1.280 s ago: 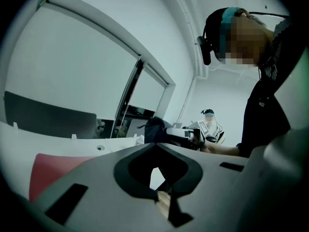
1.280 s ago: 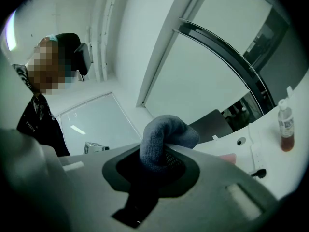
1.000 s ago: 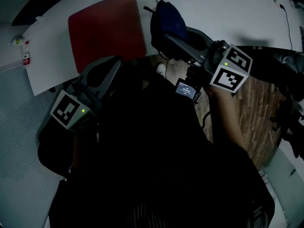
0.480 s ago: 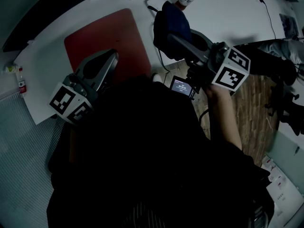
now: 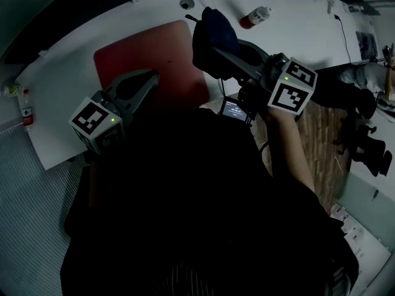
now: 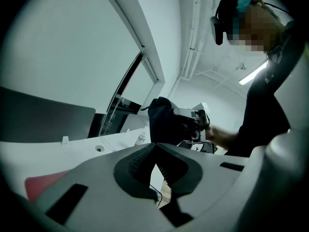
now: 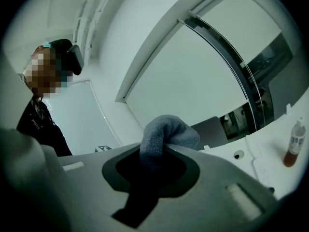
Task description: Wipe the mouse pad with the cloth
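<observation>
Head view up first: fuzzy, bunched-up cloth (image 5: 213,29) pinched tight in the right gripper (image 5: 215,49), hanging just beside the right edge of the flat, round-cornered red mouse pad (image 5: 148,48) on the smooth white table (image 5: 290,23). Left gripper (image 5: 152,79) closed tip to tip on nothing, ribbed pads (image 6: 140,158) meeting. Now over the pad's near edge instead of short of it a second ago, cloth clamped same as before.

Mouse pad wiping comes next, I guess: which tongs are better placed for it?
Right, probably. The right tongs are shut on the cloth, close to the mouse pad. The left tongs are shut with nothing between them.
</observation>
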`<action>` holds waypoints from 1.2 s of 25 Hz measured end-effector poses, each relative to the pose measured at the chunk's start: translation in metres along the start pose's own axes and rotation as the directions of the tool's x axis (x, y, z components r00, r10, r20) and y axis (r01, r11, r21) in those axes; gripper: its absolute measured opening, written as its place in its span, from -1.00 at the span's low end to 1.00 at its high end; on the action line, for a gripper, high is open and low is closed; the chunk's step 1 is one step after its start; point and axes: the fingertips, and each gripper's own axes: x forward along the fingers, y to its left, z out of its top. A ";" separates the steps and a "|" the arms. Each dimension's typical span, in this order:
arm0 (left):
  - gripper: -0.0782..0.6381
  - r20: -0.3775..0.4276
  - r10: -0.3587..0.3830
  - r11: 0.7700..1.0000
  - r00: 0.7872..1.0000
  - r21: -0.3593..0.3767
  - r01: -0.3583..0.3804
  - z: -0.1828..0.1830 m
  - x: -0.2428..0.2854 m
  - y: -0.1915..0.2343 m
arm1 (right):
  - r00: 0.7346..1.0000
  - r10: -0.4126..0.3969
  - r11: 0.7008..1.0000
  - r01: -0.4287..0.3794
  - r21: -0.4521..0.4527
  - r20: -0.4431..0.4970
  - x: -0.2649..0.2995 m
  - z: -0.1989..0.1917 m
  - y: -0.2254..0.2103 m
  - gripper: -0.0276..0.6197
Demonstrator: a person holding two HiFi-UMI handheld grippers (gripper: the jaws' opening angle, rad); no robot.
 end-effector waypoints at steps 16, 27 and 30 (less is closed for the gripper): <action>-0.76 -0.076 -0.004 0.999 0.997 -0.047 0.000 -0.056 -0.018 0.056 | 0.981 -0.101 0.995 0.104 0.011 -0.163 0.051 -0.009 -0.029 -0.72; -0.76 -0.182 0.159 0.955 0.970 -0.222 -0.198 -0.100 -0.010 0.107 | 0.967 -0.029 0.999 0.023 -0.028 -0.253 0.092 -0.037 -0.084 -0.71; -0.76 -0.233 0.149 0.958 0.961 -0.205 -0.199 -0.105 -0.005 0.107 | 0.957 -0.022 0.999 0.010 -0.044 -0.289 0.091 -0.052 -0.095 -0.71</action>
